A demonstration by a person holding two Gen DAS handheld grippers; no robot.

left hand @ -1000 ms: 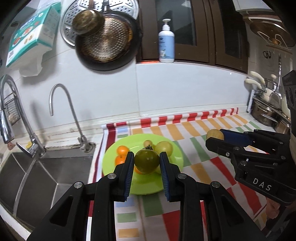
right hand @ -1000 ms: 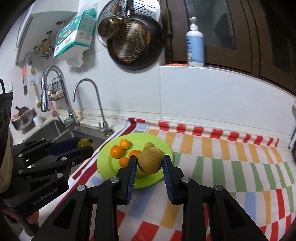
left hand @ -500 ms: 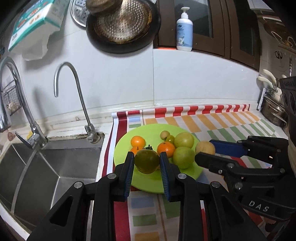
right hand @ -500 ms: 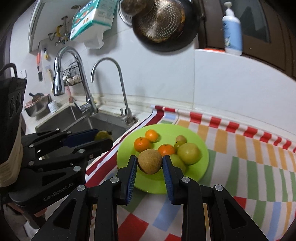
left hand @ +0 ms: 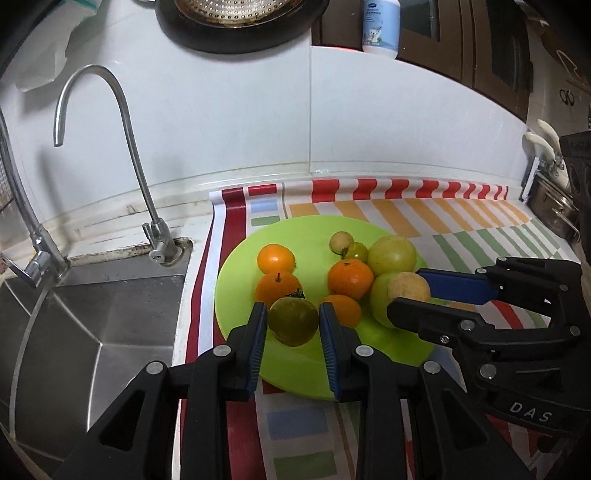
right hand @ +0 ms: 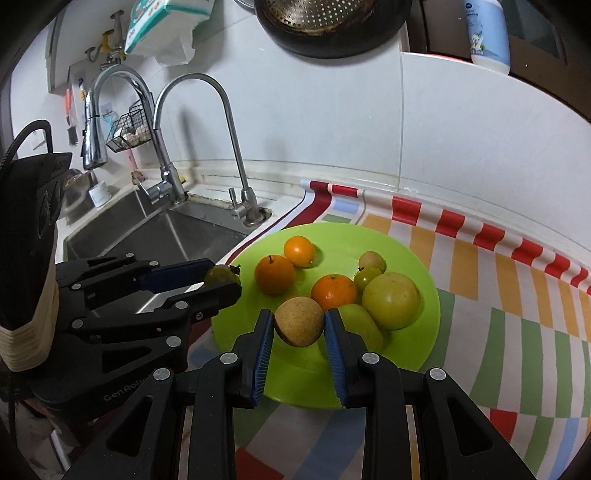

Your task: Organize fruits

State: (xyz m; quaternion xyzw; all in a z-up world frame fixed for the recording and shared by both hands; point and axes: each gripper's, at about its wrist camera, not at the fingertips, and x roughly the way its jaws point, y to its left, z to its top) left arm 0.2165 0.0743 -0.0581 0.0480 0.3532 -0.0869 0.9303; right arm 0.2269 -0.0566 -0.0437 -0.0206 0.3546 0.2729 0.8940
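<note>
A lime-green plate (left hand: pixel 306 230) on the striped cloth holds several oranges (left hand: pixel 351 278) and green-yellow fruits (left hand: pixel 392 254). My left gripper (left hand: pixel 293 323) hovers low over the plate's near left part with a dark green tomato (left hand: pixel 293 320) between its blue pads. Its jaws are opening, and a thin gap shows on each side of the tomato. My right gripper (right hand: pixel 299 326) is shut on a round brown fruit (right hand: pixel 299 320) just above the plate's (right hand: pixel 332 240) near edge. Each gripper shows in the other's view: the right gripper (left hand: pixel 408 295) and the left gripper (right hand: pixel 221 280).
A steel sink (left hand: pixel 92 314) with a curved tap (left hand: pixel 147 206) lies directly left of the plate. The striped cloth (left hand: pixel 461 221) runs to the right, toward steel pots (left hand: pixel 554 214). A white tiled wall stands behind, with a dark pan (left hand: pixel 240 22) hanging high on it.
Both grippers have come down and forward toward the plate, each with its fruit. The left pads have parted slightly from the tomato. The right grip is unchanged.
</note>
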